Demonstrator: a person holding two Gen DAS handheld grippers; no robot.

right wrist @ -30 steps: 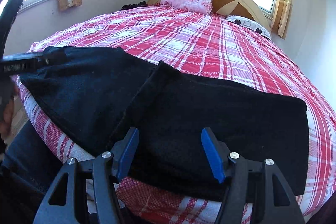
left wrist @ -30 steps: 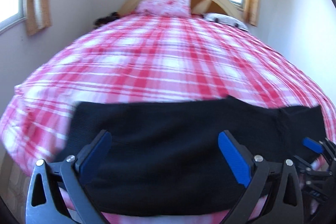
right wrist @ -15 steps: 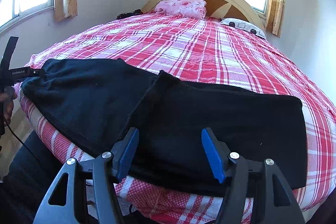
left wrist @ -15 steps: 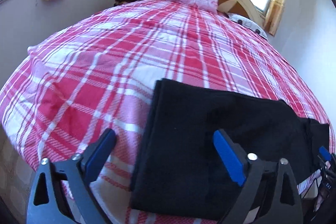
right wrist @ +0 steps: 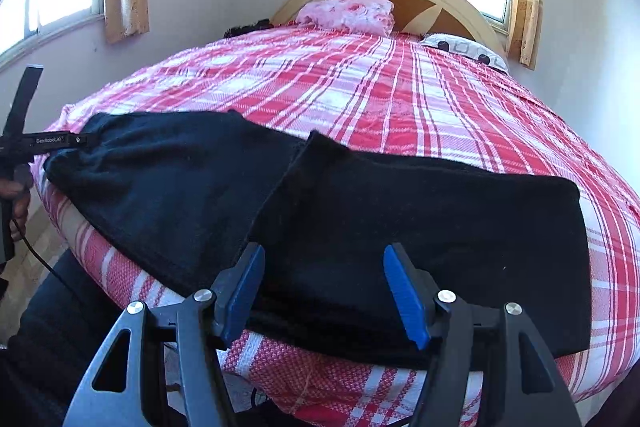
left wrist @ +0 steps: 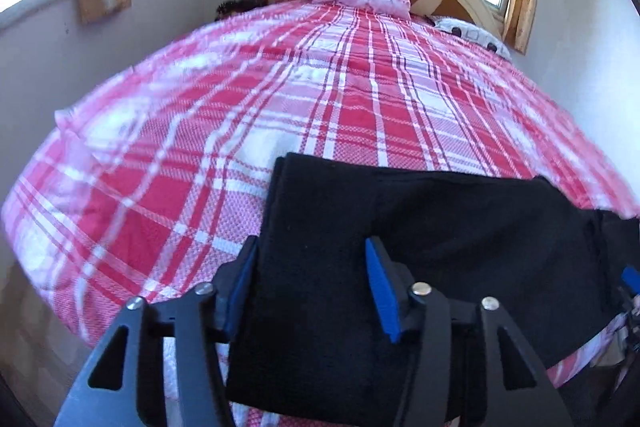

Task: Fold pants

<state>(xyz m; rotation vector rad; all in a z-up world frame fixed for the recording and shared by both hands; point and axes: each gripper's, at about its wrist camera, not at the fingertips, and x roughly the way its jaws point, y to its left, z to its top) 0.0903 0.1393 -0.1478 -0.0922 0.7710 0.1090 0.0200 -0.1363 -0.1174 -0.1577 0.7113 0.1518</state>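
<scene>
Pants (right wrist: 360,219): black, flat at near edge of plaid bed (right wrist: 400,99) | left gripper (left wrist: 308,279): closing astride pants' left end, presumably to lift it for folding | right gripper (right wrist: 324,283): spread, over pants' near hem, nothing pinched, likely waiting.

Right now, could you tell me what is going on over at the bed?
A person is folding black pants laid across the near edge of a bed with a red plaid cover, one hand-held tool in each hand. The left tool is at the pants' left end, its jaws closing with fabric between them. The right tool is over the near edge of the folded part, its blue pads spread apart with fabric between them.
</scene>
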